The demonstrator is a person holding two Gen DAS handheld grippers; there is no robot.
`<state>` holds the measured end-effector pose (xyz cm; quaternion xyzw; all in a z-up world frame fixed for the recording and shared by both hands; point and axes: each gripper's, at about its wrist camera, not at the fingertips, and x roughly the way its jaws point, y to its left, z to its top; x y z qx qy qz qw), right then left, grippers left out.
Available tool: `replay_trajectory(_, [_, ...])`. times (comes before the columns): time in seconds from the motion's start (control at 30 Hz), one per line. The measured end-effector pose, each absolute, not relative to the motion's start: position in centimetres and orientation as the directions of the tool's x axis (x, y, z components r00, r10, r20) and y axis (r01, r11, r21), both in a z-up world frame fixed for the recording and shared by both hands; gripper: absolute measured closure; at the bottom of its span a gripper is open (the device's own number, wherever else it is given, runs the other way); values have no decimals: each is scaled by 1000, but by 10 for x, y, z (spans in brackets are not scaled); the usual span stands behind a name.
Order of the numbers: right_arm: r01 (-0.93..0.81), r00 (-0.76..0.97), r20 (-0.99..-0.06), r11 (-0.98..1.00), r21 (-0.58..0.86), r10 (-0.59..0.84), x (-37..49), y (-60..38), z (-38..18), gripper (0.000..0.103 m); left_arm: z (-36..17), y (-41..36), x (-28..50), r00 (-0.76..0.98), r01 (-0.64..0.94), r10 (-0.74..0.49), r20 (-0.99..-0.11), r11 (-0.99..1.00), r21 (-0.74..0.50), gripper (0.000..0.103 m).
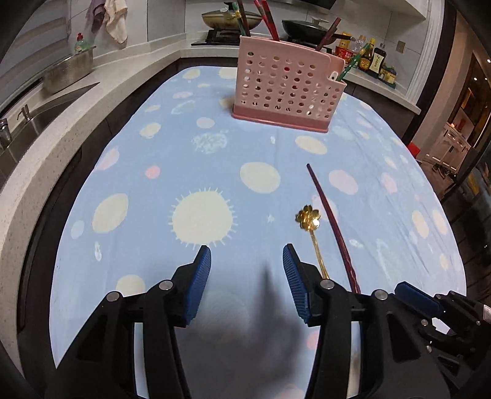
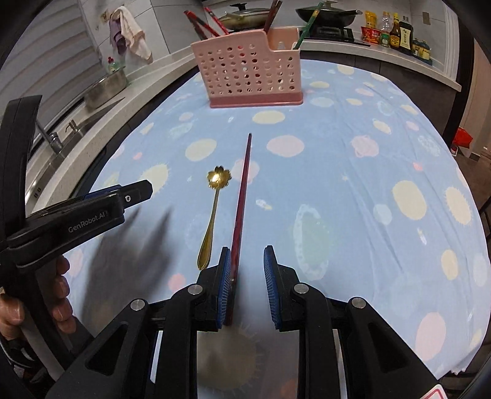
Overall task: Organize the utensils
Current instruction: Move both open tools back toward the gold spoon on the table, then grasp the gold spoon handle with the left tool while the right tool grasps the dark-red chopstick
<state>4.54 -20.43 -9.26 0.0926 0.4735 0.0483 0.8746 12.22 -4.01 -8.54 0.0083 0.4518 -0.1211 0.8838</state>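
Note:
A pink perforated utensil holder (image 1: 287,86) (image 2: 250,75) stands upright at the far end of the blue spotted cloth, with several chopsticks in it. A dark red chopstick (image 1: 333,224) (image 2: 242,196) lies on the cloth beside a gold flower-shaped spoon (image 1: 311,230) (image 2: 214,202). My right gripper (image 2: 247,257) is open, low over the chopstick's near end, which lies between the jaws against the left pad (image 2: 225,270). My left gripper (image 1: 247,256) is open and empty, just left of the spoon.
A sink (image 1: 36,116) and a metal bowl (image 1: 69,69) lie along the left counter. Pans on the stove (image 2: 325,15) and sauce bottles (image 2: 396,33) stand behind the holder. The cloth (image 1: 184,159) (image 2: 368,184) covers the whole table.

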Motion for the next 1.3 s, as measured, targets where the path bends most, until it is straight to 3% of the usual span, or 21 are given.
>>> replay_trajectory(0.67, [-13, 503, -847, 981, 192, 172, 40, -194, -116, 84, -111, -47, 89, 497, 256, -240, -834, 959, -124, 56])
replay_trajectory(0.87, [8, 510, -845, 981, 194, 163, 41, -200, -118, 96, -112, -50, 88, 494, 263, -242, -835, 957, -122, 51])
replay_trajectory(1.1, [73, 523, -842, 977, 200, 133, 39, -218, -117, 96, -110, -64, 83, 491, 307, -270, -828, 943, -125, 43])
replay_trajectory(1.3, [105, 523, -842, 969, 221, 135, 36, -229, -118, 96, -115, -81, 84, 462, 351, -313, -830, 924, -154, 42])
